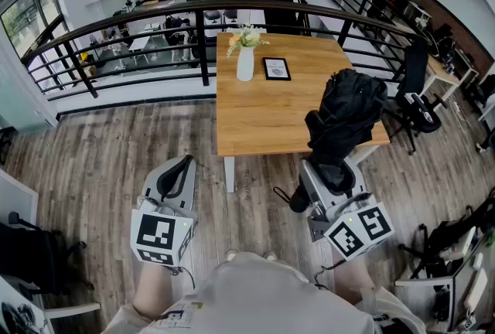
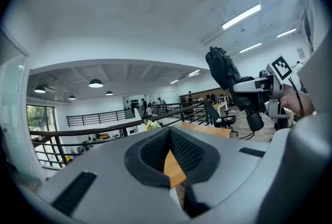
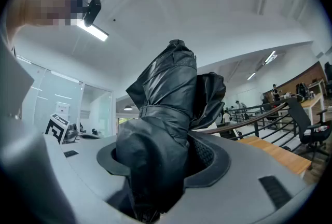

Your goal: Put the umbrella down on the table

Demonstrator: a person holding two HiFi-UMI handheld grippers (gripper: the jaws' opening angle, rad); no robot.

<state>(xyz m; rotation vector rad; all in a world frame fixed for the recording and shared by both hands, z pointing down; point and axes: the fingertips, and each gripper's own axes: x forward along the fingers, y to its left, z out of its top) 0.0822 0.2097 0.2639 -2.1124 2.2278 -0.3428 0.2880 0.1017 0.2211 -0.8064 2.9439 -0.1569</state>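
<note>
My right gripper is shut on a folded black umbrella, which it holds about upright over the near right corner of the wooden table. The umbrella's dark handle sticks out below the jaws. In the right gripper view the umbrella fills the gap between the pads. The left gripper view shows it raised at the right, above the table. My left gripper hangs over the floor left of the table's near edge, jaws together with nothing in them.
A white vase of flowers and a small framed picture stand at the table's far end. A black railing runs behind the table. A black office chair stands to its right.
</note>
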